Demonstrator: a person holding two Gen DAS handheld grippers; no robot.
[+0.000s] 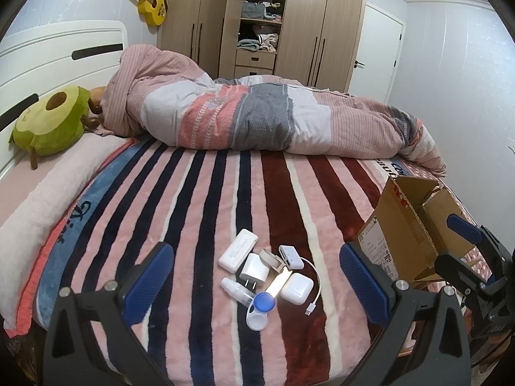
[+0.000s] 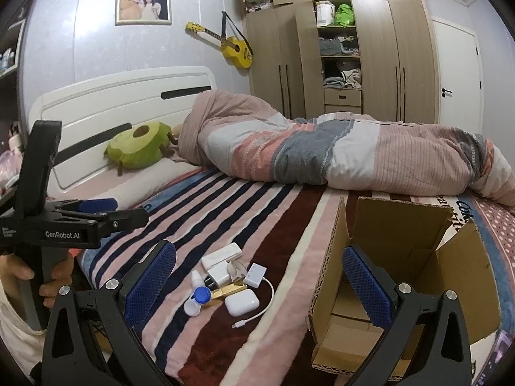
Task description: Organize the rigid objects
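A cluster of small items lies on the striped blanket (image 1: 225, 193): a white power bank (image 1: 238, 250), white charger plug (image 1: 253, 267), white earbud case (image 1: 296, 288), white card-reader hub (image 1: 290, 256) with cable, gold bar (image 1: 277, 284), blue-lidded lens case (image 1: 261, 309) and small white bottle (image 1: 235, 288). The same cluster shows in the right wrist view, with the earbud case (image 2: 241, 302) and lens case (image 2: 197, 301). An open cardboard box (image 2: 402, 257) stands to the right. My left gripper (image 1: 257, 281) is open just before the cluster. My right gripper (image 2: 259, 281) is open and empty, by the box's near left wall.
A rolled striped duvet (image 1: 257, 115) lies across the far side of the bed. An avocado plush (image 1: 51, 122) leans on the white headboard (image 1: 48, 54). A wardrobe (image 1: 264, 22) and door stand behind. A yellow guitar (image 2: 233, 48) hangs on the wall.
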